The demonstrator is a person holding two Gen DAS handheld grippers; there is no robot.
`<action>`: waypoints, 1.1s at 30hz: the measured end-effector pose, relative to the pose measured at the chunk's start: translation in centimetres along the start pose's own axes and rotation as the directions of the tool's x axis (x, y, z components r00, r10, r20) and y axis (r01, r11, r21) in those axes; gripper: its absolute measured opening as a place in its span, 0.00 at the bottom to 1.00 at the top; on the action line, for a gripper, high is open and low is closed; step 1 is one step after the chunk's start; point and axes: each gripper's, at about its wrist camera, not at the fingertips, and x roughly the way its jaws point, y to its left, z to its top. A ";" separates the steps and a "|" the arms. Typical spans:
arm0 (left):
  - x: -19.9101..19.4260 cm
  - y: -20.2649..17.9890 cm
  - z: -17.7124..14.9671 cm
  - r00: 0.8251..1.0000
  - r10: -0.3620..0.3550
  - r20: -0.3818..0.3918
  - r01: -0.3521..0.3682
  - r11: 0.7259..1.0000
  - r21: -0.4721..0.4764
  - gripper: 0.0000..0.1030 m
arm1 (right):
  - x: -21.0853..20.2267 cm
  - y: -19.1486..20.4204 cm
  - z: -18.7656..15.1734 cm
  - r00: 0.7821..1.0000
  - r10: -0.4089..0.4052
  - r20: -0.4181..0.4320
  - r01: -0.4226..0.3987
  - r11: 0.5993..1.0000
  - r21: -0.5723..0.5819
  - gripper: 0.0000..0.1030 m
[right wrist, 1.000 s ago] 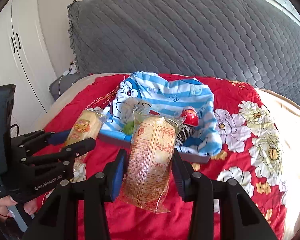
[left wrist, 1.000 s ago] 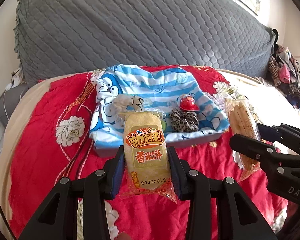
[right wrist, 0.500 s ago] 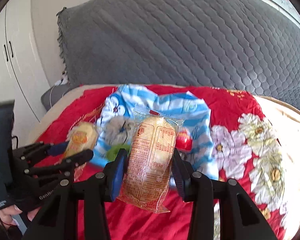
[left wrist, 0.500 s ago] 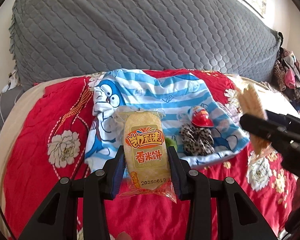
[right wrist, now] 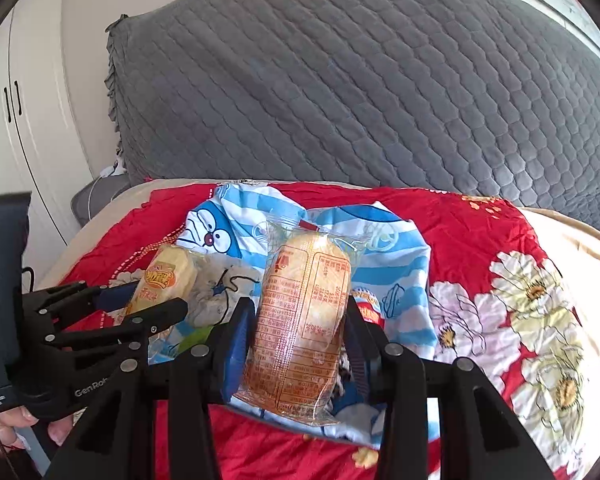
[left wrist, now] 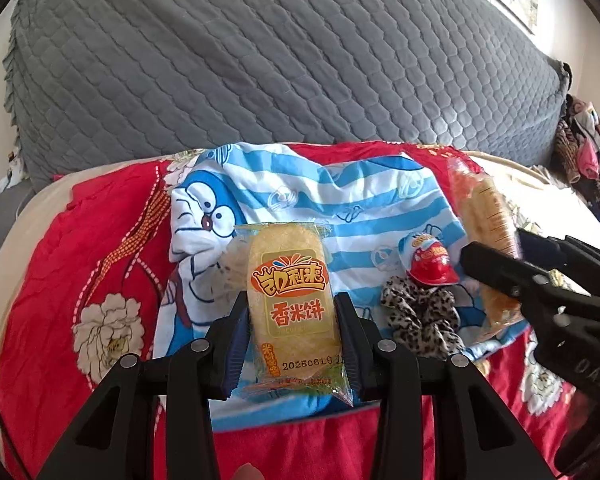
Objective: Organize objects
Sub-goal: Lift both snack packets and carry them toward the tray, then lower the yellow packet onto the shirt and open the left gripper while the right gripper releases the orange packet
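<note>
My left gripper (left wrist: 292,332) is shut on a yellow rice cracker packet (left wrist: 290,300) and holds it over the near edge of a blue-striped Doraemon cloth tray (left wrist: 340,196). My right gripper (right wrist: 298,340) is shut on a second rice cracker packet (right wrist: 300,332), label side back, also over the tray (right wrist: 400,256). In the tray lie a leopard-print scrunchie (left wrist: 420,316), a red toy egg (left wrist: 432,264) and a pale fluffy item (right wrist: 220,296). The right gripper with its packet (left wrist: 488,224) shows at the right of the left wrist view; the left one with its packet (right wrist: 164,280) shows at the left of the right wrist view.
The tray sits on a red floral bedspread (left wrist: 80,264) with a large grey quilted headboard cushion (left wrist: 280,60) behind. A pile of clothes (left wrist: 584,148) lies at far right. White wardrobe doors (right wrist: 28,120) stand at the left of the bed.
Both grippers have moved forward with their packets, from in front of the tray to above it. Both stay shut.
</note>
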 end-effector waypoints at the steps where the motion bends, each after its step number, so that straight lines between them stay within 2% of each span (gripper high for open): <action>1: 0.4 0.0 0.1 1.000 0.003 -0.001 -0.003 1.000 0.004 0.41 | 0.5 0.0 -0.1 1.000 -0.001 -0.002 0.001 1.000 -0.003 0.43; 15: 5.2 1.0 0.5 1.000 0.024 -0.007 -0.024 1.000 -0.005 0.41 | 6.9 -1.4 -1.2 0.999 -0.035 -0.031 0.035 0.999 0.007 0.43; 25: 7.3 0.6 -0.2 0.999 0.037 -0.014 -0.037 0.999 -0.007 0.40 | 8.2 -1.3 -1.4 0.999 -0.035 -0.026 0.035 0.999 0.005 0.40; 33: 7.3 0.5 -0.2 0.999 0.043 -0.012 -0.043 0.999 -0.014 0.40 | 8.5 -1.5 -1.5 0.998 -0.044 -0.035 0.044 0.999 0.010 0.40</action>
